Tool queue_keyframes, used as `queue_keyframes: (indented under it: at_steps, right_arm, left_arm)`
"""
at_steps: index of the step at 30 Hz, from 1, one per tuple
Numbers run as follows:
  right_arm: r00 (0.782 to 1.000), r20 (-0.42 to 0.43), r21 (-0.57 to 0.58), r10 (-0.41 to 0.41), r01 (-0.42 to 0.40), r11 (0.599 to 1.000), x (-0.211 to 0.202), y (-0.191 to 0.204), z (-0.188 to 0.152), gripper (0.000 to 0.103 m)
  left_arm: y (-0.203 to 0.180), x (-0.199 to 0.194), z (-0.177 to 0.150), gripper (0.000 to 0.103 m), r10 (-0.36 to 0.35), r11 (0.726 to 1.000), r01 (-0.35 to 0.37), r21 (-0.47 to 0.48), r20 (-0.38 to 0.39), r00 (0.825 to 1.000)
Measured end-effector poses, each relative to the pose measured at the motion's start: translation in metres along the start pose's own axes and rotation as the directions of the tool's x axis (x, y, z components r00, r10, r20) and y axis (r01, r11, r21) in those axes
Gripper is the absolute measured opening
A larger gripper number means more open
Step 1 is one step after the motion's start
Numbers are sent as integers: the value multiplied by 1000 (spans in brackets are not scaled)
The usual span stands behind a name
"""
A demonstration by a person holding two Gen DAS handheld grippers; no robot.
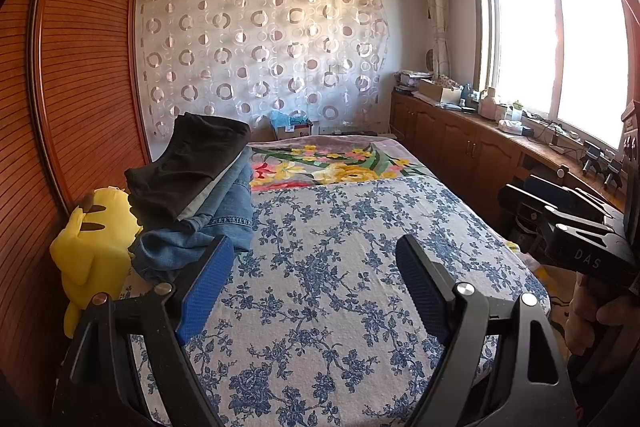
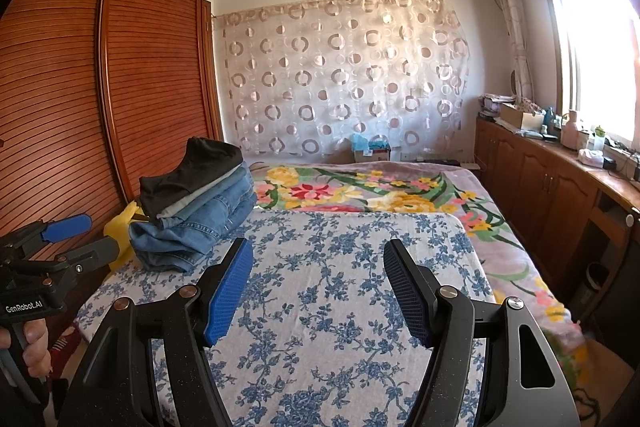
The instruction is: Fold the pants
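Note:
A stack of folded pants (image 1: 200, 195) lies at the left side of the bed, blue jeans below and a black pair (image 1: 192, 159) on top; it also shows in the right wrist view (image 2: 196, 211). My left gripper (image 1: 314, 251) is open and empty, held above the blue-flowered sheet (image 1: 340, 267), to the right of the stack. My right gripper (image 2: 318, 255) is open and empty above the same sheet (image 2: 340, 287). The left gripper shows at the left edge of the right wrist view (image 2: 68, 239), the right one at the right edge of the left wrist view (image 1: 568, 223).
A yellow plush toy (image 1: 92, 247) sits left of the stack against the wooden wardrobe (image 1: 80, 67). A flowered blanket (image 1: 332, 159) covers the far half of the bed. Wooden cabinets (image 1: 460, 139) with clutter run under the window on the right.

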State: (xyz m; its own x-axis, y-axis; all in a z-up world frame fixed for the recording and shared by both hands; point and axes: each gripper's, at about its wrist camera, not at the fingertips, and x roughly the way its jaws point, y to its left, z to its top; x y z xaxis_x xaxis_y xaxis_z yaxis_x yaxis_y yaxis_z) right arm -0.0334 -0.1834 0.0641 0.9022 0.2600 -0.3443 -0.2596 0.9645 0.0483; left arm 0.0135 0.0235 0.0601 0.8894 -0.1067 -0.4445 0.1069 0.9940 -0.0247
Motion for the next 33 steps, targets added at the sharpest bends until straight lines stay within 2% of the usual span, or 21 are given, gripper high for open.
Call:
queue_keyframes:
  at_steps: [33]
  right_arm:
    - [1000, -3, -3, 4, -4, 1000, 0, -4, -1, 70]
  left_arm:
    - [-1, 0, 0, 84, 0, 1000, 0, 0, 1, 1000]
